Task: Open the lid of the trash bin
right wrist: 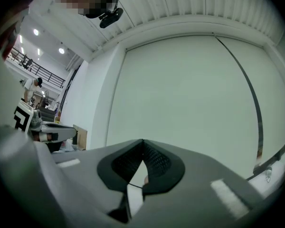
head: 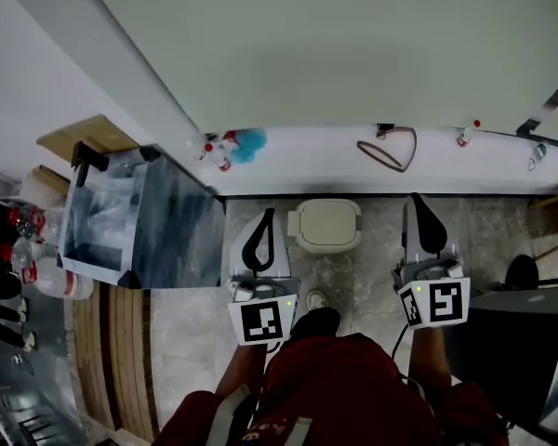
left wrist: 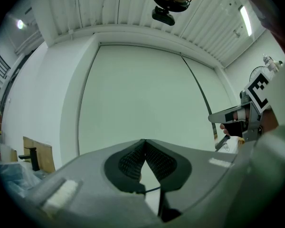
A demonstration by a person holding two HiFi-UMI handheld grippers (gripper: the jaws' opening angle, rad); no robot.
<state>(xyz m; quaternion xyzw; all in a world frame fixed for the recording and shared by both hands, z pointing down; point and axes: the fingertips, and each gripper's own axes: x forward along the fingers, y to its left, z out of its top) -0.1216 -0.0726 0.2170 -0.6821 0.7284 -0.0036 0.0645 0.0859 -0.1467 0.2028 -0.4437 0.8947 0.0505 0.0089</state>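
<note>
The trash bin is a small cream-white one with its lid down. It stands on the tiled floor against the base of the pale wall, seen from above in the head view. My left gripper hangs just left of the bin, shut with nothing in it. My right gripper is to the bin's right, also shut and empty. In the left gripper view the left gripper faces only the blank wall, and the bin is out of sight there. The right gripper likewise faces bare wall.
A clear plastic crate stands left of the bin, with a wooden board behind it. Spray bottles and a looped strap lie along the wall ledge. A black case sits at the right. My shoe is below the bin.
</note>
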